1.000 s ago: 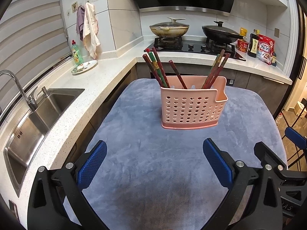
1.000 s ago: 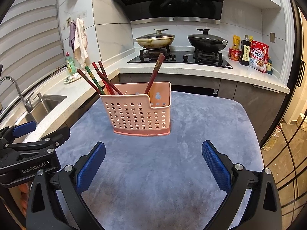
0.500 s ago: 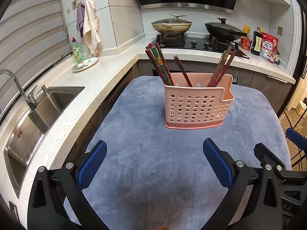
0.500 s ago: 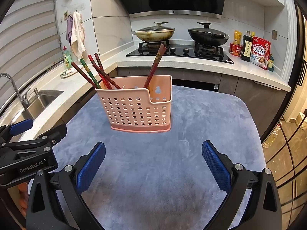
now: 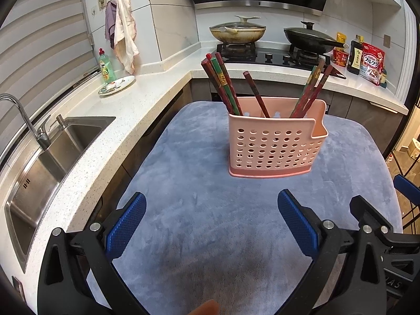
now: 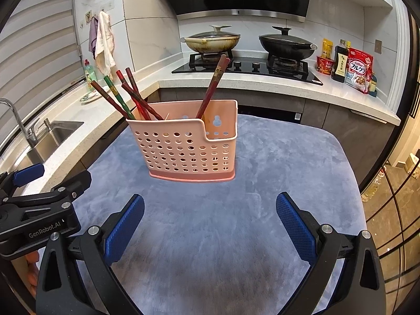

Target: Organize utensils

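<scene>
A pink perforated utensil holder (image 5: 275, 144) stands upright on the blue-grey cloth-covered table (image 5: 204, 210); it also shows in the right wrist view (image 6: 189, 147). Several red and green chopsticks (image 5: 223, 84) lean in it, some at its left end (image 6: 123, 97), others at its right (image 6: 214, 84). My left gripper (image 5: 210, 223) is open and empty, short of the holder. My right gripper (image 6: 210, 221) is open and empty, also short of it. The left gripper's body (image 6: 39, 210) shows at the right wrist view's left edge.
A steel sink (image 5: 47, 162) with a tap lies in the white counter at left. A plate (image 5: 116, 85) and a soap bottle (image 5: 106, 65) stand behind it. Two lidded pans (image 5: 237, 30) sit on the stove; food packets (image 5: 370, 63) stand at its right.
Both grippers have moved slightly closer to the holder, which looks a little larger and lower in both views. Both stay open and empty.
</scene>
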Available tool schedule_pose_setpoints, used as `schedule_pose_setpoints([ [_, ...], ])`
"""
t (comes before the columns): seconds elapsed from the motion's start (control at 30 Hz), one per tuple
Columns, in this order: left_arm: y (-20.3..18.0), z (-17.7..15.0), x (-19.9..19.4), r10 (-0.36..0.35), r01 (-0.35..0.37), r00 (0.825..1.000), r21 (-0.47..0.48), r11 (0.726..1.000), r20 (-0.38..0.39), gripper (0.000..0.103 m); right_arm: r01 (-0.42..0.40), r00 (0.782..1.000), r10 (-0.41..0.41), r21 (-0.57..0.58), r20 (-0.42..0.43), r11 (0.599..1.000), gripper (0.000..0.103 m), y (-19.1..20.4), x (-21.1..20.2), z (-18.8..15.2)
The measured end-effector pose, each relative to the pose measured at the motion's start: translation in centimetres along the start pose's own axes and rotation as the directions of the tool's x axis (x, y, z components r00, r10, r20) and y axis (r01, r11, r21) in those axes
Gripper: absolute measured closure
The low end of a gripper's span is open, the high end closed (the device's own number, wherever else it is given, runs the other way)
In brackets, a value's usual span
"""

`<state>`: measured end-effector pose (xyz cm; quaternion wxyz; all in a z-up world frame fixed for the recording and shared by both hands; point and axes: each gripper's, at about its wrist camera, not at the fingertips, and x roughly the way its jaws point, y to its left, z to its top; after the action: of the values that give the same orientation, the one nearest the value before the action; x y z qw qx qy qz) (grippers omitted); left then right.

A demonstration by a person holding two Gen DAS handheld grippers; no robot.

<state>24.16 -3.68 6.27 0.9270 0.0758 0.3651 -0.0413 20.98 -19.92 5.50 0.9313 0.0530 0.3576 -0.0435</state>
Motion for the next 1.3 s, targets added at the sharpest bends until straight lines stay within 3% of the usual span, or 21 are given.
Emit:
schedule_pose_setpoints([
  [1.3, 0.30, 0.08, 0.62, 0.025, -0.025, 1.000, 0.005, 1.000, 0.002, 0.007, 0.017, 1.000, -0.017, -0.004, -0.007, 1.000, 0.007, 0.85, 0.59, 0.18],
])
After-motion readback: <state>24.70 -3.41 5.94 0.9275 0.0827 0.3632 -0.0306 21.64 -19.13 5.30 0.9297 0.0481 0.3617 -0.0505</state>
